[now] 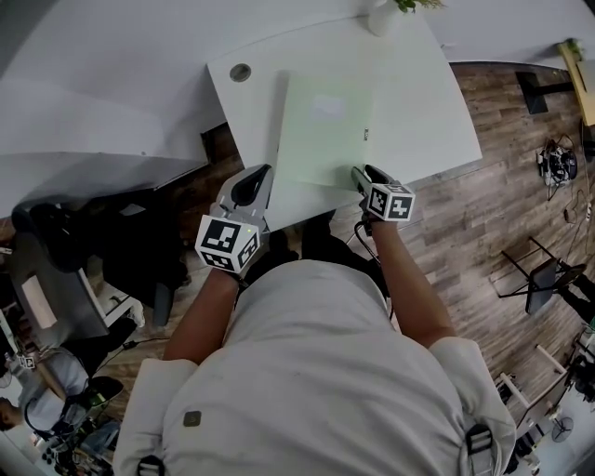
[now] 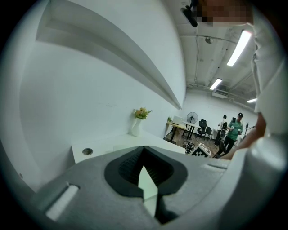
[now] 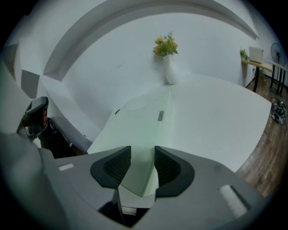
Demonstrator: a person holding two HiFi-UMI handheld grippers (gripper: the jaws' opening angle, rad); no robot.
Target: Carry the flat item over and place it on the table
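The pale green flat rectangular sheet (image 1: 325, 130) lies over the white table (image 1: 418, 102), close to the table's near edge, at 12 o'clock from the person. A small dark label (image 1: 367, 135) sits at its 3 o'clock edge, and a faint paler patch shows near its far end.

The left tongs (image 1: 262, 177) are at the sheet's 7 o'clock corner. In the left gripper view their black ribbed pads come together at the tips, clamped on a thin wedge of the green sheet. The right tongs (image 1: 364, 177) are at the sheet's 5 o'clock corner. In the right gripper view their two pads stand apart with a clear gap, and the corner of the sheet reaches in between them without either pad pressing on it.

On the table, a round grey cable hole (image 1: 241, 72) lies at 10 o'clock from the sheet, near the table's far left corner. A white vase of yellow flowers (image 1: 381, 17) stands at 1 o'clock, at the far edge against the white wall.

The person's bare forearms run back from both tongs to a light shirt. A brown wood-plank floor (image 1: 493, 214) spreads at 3 o'clock of the table, and a black office chair (image 1: 56, 242) stands at 8 o'clock.
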